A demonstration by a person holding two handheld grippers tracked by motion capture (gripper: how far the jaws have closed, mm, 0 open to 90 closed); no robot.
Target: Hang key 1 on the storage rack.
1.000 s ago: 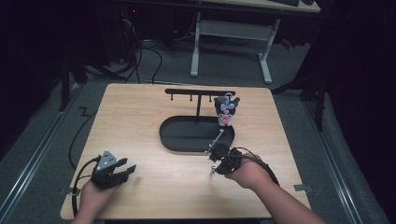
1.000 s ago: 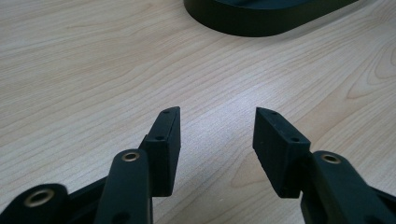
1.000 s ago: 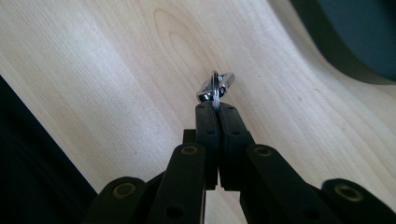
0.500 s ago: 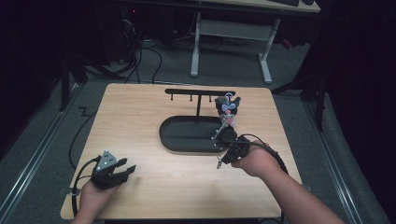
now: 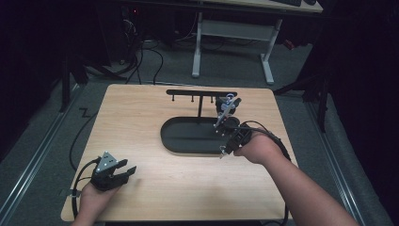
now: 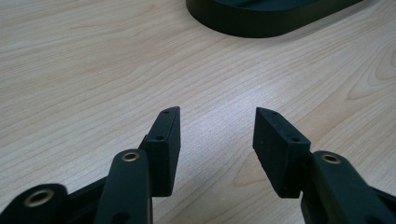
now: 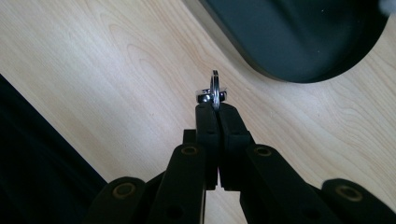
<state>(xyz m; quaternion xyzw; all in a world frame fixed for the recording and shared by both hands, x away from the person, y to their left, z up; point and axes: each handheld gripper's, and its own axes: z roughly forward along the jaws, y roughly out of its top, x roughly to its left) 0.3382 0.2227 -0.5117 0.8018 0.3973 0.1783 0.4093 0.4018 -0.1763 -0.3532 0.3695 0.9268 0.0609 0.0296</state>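
Metal ring (image 7: 215, 91) is sitting pinched edge-on at the tips of the right gripper (image 7: 215, 106), jaws fully closed on it. It's hanging above the wooden table (image 5: 141, 117), just off the near right edge of the black oval tray (image 5: 188, 141), below the T-shaped hook stand (image 5: 201, 94). Left gripper (image 6: 215, 135) is resting at the near left corner, jaws standing apart with nothing between them.
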